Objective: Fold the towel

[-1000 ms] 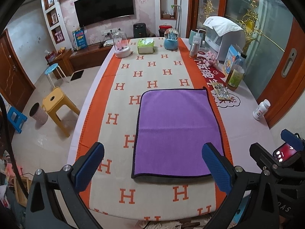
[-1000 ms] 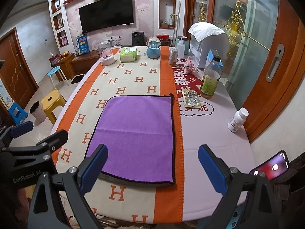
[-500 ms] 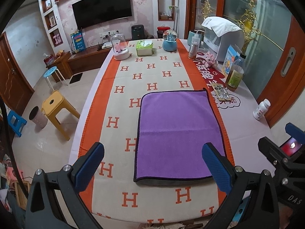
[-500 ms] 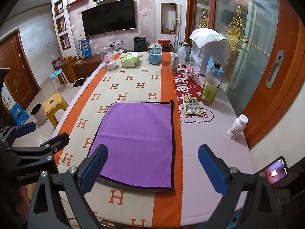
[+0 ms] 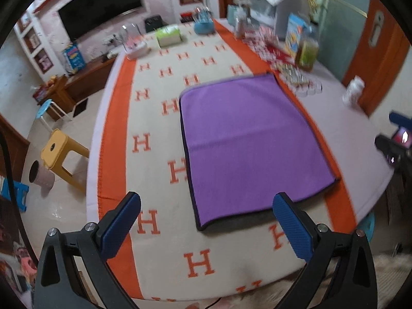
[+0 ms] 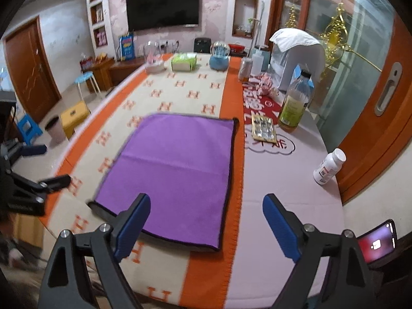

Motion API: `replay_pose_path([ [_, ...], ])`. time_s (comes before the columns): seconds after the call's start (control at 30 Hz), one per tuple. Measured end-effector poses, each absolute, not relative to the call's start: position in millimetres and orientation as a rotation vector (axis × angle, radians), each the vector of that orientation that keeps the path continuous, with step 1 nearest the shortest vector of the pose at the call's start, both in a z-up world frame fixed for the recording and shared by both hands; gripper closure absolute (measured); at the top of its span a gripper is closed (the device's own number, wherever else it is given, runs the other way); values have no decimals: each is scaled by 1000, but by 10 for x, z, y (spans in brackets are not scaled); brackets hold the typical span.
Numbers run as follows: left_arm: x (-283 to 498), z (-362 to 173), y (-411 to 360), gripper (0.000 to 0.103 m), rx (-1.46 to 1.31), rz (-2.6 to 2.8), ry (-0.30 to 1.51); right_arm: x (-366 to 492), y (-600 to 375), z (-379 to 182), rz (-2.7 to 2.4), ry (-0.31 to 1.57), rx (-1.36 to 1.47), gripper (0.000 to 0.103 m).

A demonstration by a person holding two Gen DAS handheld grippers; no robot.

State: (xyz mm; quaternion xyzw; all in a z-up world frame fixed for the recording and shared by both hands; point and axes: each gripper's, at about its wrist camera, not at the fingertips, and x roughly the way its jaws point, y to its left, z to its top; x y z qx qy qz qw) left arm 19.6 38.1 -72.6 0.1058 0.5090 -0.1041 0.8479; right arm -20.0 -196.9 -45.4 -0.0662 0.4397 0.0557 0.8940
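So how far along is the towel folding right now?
Barely started, by the look of it. The purple towel lies flat on the H-patterned table cover, showing only a faint crease line across its middle. Both the left tongs and the right tongs are open, holding nothing, above its near edge. Gripping and folding are still ahead.

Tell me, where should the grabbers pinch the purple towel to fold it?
Probably the two near corners of the purple towel. It lies flat, so only its dark-trimmed edge offers something to pinch. The left gripper and right gripper, jaws open, could come in low from the near table edge, one per corner.
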Motion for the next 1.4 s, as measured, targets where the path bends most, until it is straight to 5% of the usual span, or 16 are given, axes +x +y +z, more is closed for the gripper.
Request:
replay_pose_path([
  [0.4, 192, -1568, 516, 1, 274, -449, 1195, -298, -2046, -1199, 339, 1031, -221, 26],
  [0.53, 247, -1706, 526, 6, 269, -513, 1216, -293, -2105, -1411, 419, 1073, -259, 40],
  [0.8, 419, -1765, 491, 8, 255, -636, 1229, -153, -2205, -1593, 515, 1114, -260, 50],
  [1.4, 553, -2004, 217, 38, 303, -813, 1279, -43, -2105, -1817, 662, 1189, -331, 77],
])
